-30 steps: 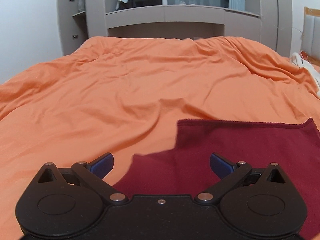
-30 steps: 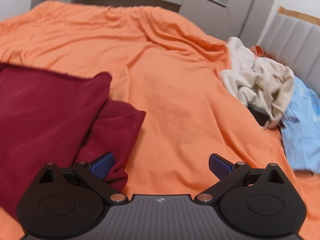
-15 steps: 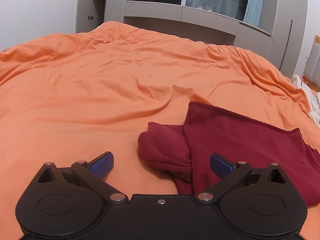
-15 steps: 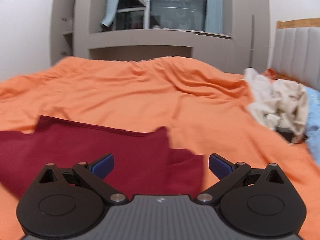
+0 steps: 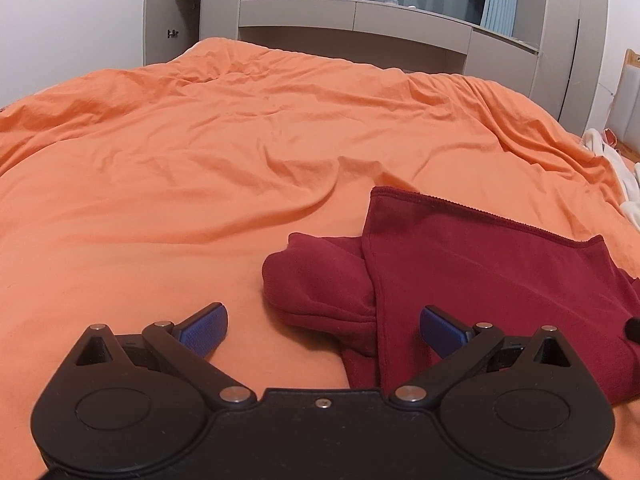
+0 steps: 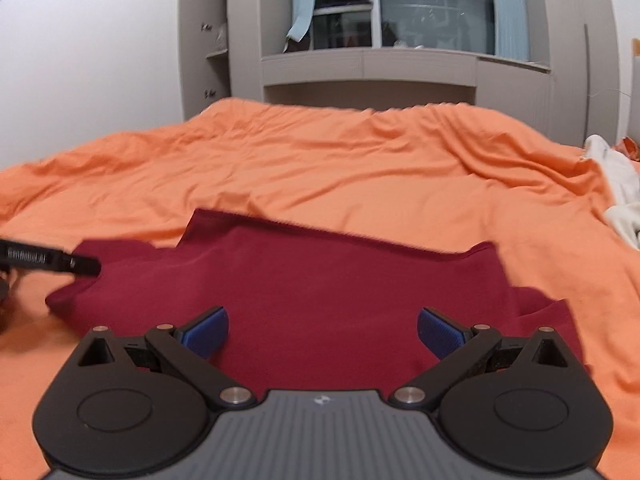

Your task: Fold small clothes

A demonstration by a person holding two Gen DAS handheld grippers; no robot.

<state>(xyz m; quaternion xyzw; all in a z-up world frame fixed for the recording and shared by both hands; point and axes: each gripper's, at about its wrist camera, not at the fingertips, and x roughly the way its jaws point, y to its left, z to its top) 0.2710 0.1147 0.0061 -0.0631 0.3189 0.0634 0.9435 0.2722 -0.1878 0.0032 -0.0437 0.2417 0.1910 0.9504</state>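
A dark red garment [image 5: 480,272] lies on the orange bed cover [image 5: 200,160], its body fairly flat and one sleeve bunched at its left side [image 5: 316,280]. My left gripper [image 5: 324,330] is open and empty, low over the cover, with the bunched sleeve between its fingers. In the right wrist view the garment [image 6: 320,288] lies spread just ahead. My right gripper [image 6: 323,330] is open and empty above its near edge. The left gripper's tip [image 6: 52,260] shows at the garment's left end.
A pile of cream clothes [image 6: 616,200] lies on the right side of the bed; it also shows in the left wrist view [image 5: 624,176]. A grey cabinet with shelves and a window [image 5: 360,8] stands beyond the far end of the bed.
Both grippers pulled back from the garment and stayed open. The right view swung left, from the garment's right side to face it squarely. The left view came to show the bunched sleeve.
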